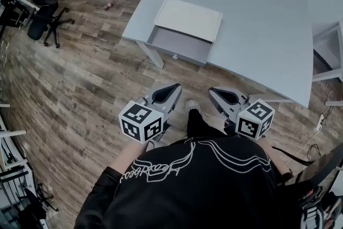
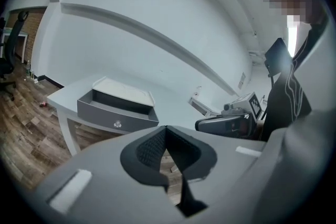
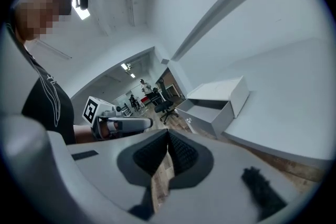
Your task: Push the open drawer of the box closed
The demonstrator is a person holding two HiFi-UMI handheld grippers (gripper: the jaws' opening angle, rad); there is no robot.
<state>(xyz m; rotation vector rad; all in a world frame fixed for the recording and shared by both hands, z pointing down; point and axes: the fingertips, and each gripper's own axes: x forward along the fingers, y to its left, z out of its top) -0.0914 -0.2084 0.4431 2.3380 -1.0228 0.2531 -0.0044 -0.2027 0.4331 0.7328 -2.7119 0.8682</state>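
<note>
A white box [image 1: 188, 19] lies on the white table [image 1: 262, 24] near its front edge. Its grey drawer [image 1: 179, 45] stands pulled out over the edge, empty, with a small knob on the front. Both grippers hang close to the person's body, well short of the table and above the wooden floor. My left gripper [image 1: 172, 89] is shut with nothing in it, its pads meeting at the tips [image 2: 166, 131]. My right gripper [image 1: 214, 93] is likewise shut and empty [image 3: 168, 136]. In the left gripper view the drawer [image 2: 116, 113] is ahead to the left; in the right gripper view the drawer [image 3: 207, 115] is ahead to the right.
Black office chairs [image 1: 40, 8] stand at the far left on the wood floor. A small red object [image 1: 109, 6] lies on the floor near the table's left corner. A table leg [image 1: 153, 56] drops below the drawer. Cables [image 1: 313, 142] trail at the right.
</note>
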